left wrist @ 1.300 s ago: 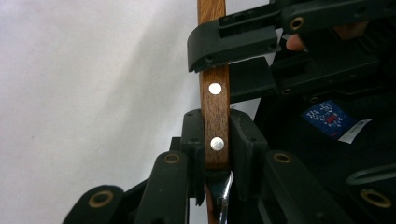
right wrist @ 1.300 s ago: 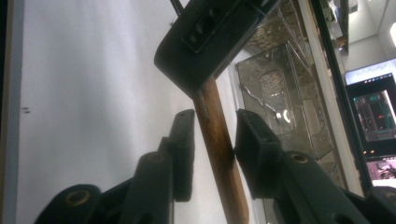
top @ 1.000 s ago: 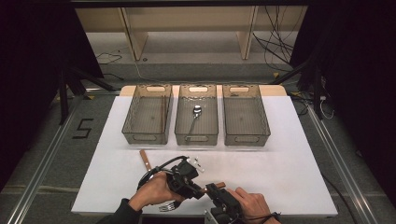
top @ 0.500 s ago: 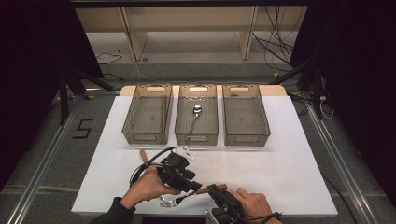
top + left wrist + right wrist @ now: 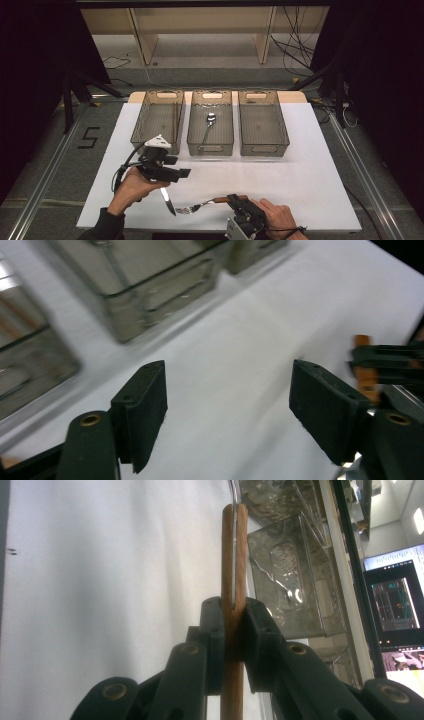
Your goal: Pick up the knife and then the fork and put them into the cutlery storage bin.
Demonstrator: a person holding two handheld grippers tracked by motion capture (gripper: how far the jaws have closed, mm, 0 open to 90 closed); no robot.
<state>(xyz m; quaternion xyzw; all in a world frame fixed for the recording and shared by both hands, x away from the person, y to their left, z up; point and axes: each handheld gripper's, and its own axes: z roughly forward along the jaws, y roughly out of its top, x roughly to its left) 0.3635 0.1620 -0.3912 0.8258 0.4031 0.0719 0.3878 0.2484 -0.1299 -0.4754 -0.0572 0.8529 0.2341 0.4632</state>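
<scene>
Your right gripper (image 5: 235, 200) has its jaws clamped on the fork (image 5: 200, 205) by the wooden handle, tines pointing left, low over the white table (image 5: 310, 170) near its front edge. Gripping at the handle keeps the tines clear, likely for dropping it into a bin. Your left gripper (image 5: 227, 405) is wide open with nothing between the jaws. The knife (image 5: 167, 200) lies just beside the tines. The spoon (image 5: 207, 126) sits in the middle bin (image 5: 211, 147).

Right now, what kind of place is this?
Probably a lab set up for recording, not a kitchen: a white table with three bins on bare floor, loose cables behind, and monitors to the side.
</scene>
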